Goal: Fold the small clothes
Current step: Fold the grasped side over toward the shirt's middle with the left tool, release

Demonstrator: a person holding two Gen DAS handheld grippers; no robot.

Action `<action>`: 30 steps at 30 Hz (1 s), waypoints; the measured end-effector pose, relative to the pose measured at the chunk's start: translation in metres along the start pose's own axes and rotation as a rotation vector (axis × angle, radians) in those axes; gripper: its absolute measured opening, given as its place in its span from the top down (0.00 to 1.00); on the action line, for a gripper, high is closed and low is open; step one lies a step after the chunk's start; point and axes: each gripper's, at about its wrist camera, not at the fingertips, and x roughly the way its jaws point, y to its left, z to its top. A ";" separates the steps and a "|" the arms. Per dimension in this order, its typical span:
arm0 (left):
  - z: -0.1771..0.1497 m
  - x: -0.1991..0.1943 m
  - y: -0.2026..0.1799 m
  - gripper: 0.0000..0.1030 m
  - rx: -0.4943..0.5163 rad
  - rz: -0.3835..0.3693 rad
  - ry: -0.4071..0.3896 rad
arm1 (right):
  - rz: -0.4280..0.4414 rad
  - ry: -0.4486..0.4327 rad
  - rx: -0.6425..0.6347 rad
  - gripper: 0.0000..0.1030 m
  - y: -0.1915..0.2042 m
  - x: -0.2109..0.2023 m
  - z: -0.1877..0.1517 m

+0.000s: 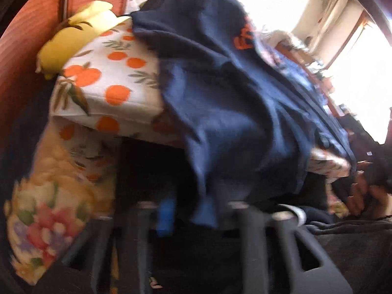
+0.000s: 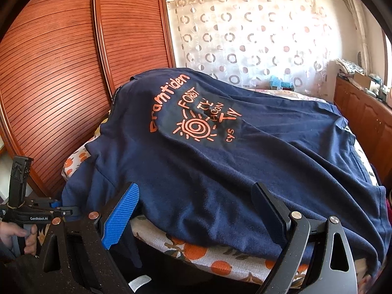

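A navy t-shirt (image 2: 220, 152) with orange print lies spread over the bed, its hem hanging over the near edge. My right gripper (image 2: 196, 210) is open, its blue-padded left finger (image 2: 120, 218) and black right finger (image 2: 272, 213) on either side of the hem. In the blurred left wrist view, the shirt (image 1: 232, 112) drapes down and a corner of it sits between my left gripper's (image 1: 193, 210) narrowly spaced fingers. The left gripper also shows in the right wrist view (image 2: 58, 208), at the shirt's left corner.
The bed has an orange-fruit sheet (image 2: 220, 257) and a floral quilt (image 1: 49, 220). A yellow pillow (image 1: 73, 34) lies at its head. Wooden slatted wardrobe doors (image 2: 61, 73) stand left, a curtain (image 2: 245, 36) behind, wooden cabinets (image 2: 362, 112) right.
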 end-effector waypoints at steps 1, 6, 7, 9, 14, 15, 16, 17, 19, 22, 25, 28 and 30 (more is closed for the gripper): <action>0.000 -0.005 -0.007 0.97 0.034 0.003 -0.021 | 0.002 0.000 0.001 0.09 0.000 0.000 0.000; 0.016 -0.049 -0.044 0.98 0.140 -0.073 -0.136 | 0.004 -0.001 0.006 0.09 -0.002 0.000 -0.001; 0.023 -0.059 -0.053 0.98 0.155 -0.091 -0.170 | 0.003 -0.003 0.007 0.09 -0.003 0.000 0.000; 0.038 -0.069 -0.067 0.98 0.183 -0.120 -0.210 | 0.003 -0.007 0.008 0.09 -0.003 0.000 0.000; 0.081 -0.074 -0.096 0.98 0.252 -0.179 -0.298 | -0.005 -0.017 0.008 0.09 -0.007 -0.002 0.003; 0.092 -0.072 -0.103 0.98 0.266 -0.183 -0.320 | -0.007 -0.019 0.009 0.09 -0.008 -0.003 0.003; 0.099 -0.069 -0.108 0.98 0.278 -0.178 -0.333 | -0.011 -0.022 0.009 0.09 -0.009 -0.004 0.004; 0.109 -0.065 -0.113 0.98 0.297 -0.171 -0.345 | -0.016 -0.024 0.009 0.09 -0.011 -0.004 0.004; 0.126 -0.053 -0.119 0.98 0.315 -0.159 -0.346 | -0.021 -0.028 0.007 0.09 -0.012 -0.005 0.006; 0.148 -0.031 -0.126 0.98 0.332 -0.134 -0.328 | -0.028 -0.031 0.000 0.09 -0.013 -0.007 0.007; 0.165 -0.010 -0.127 0.98 0.321 -0.131 -0.288 | -0.021 -0.027 -0.012 0.09 -0.012 -0.004 0.007; 0.174 0.005 -0.128 0.95 0.343 -0.083 -0.226 | 0.001 -0.026 -0.022 0.09 -0.013 0.000 0.009; 0.174 0.009 -0.125 0.69 0.352 -0.014 -0.234 | 0.017 -0.021 -0.038 0.09 -0.012 0.006 0.009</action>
